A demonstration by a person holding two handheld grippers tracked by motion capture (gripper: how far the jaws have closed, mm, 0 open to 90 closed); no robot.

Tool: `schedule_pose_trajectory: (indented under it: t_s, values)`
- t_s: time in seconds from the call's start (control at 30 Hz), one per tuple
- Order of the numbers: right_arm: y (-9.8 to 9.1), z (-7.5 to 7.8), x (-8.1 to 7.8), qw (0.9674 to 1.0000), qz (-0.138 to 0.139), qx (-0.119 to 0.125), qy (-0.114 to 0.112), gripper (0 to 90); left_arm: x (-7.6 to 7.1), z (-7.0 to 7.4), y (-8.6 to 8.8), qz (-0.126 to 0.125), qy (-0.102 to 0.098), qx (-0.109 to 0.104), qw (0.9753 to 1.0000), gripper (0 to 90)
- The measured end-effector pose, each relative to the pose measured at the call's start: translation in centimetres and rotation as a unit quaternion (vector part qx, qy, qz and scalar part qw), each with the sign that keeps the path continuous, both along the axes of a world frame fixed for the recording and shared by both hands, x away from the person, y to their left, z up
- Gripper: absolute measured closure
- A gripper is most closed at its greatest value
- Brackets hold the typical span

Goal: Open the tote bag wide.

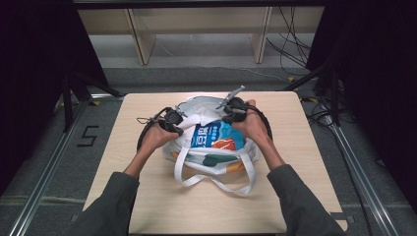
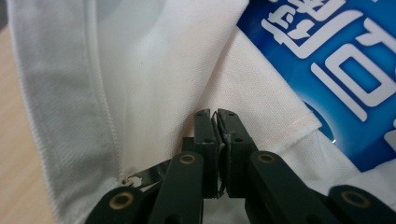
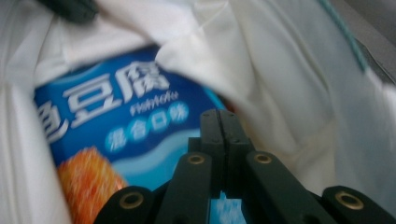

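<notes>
The white tote bag [image 1: 211, 147] lies on the tabletop [image 1: 147, 196], mouth facing away from the person, handles trailing toward the near edge. A blue snack packet [image 1: 216, 136] sits in the open mouth, between the two tools.

The left tool [image 1: 178, 123] is at the left rim of the bag. In the left gripper view its jaws are closed narrow, pinching a thin fold of the bag's cloth [image 2: 217, 116]; the packet [image 2: 336, 70] lies just to its right.

The right tool [image 1: 230, 114] is at the right rim. In the right gripper view its jaws are fully closed [image 3: 219, 114], with nothing discernible between them; the packet [image 3: 116, 135] lies directly ahead and to the left.

Judgement: the packet's long axis runs roughly across the mouth; the right tool is nearer and points at it.
</notes>
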State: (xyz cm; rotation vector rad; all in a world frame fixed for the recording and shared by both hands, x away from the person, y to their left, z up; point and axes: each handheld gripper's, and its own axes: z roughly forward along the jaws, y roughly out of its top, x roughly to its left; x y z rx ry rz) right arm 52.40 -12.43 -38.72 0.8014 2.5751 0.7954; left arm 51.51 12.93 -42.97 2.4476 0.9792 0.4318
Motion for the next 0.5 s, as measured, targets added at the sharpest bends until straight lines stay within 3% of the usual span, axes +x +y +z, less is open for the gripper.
schedule_pose_trajectory:
  t_s: [0.07, 0.13, 0.17, 0.27, 0.4, 0.43, 0.5]
  values:
    - [-1.0, -0.2, -0.8, 0.9999, 0.004, 0.010, 0.000, 90.0, 0.1, 0.1, 0.0, -0.002, 0.011, -0.021, 0.9997, 85.7]
    - [-2.0, -0.1, -1.6, 0.9998, -0.001, 0.019, 0.000, 90.0, -0.1, 0.4, -0.4, -0.012, 0.021, -0.072, 0.9971, 84.6]
    - [-2.5, 0.0, -1.9, 0.9997, -0.010, 0.023, 0.001, 90.0, -0.2, 0.6, -1.0, -0.024, 0.025, -0.083, 0.9959, 84.7]
    - [-3.4, 0.2, -2.8, 0.9992, -0.016, 0.038, -0.002, 90.0, -0.3, 0.4, -2.1, -0.044, 0.028, -0.078, 0.9956, 84.4]
    - [-4.1, 0.1, -4.3, 0.9987, -0.001, 0.051, -0.010, 90.0, 0.2, -0.2, -2.2, -0.031, 0.042, -0.095, 0.9942, 84.9]
    - [-4.3, 0.0, -4.7, 0.9986, 0.005, 0.052, -0.005, 90.0, 0.1, -0.3, -2.3, -0.021, 0.041, -0.114, 0.9924, 84.6]
    - [-4.5, -0.6, -5.5, 0.9985, 0.009, 0.054, -0.007, 90.0, -0.1, -0.1, -2.3, -0.045, 0.049, -0.121, 0.9904, 84.1]
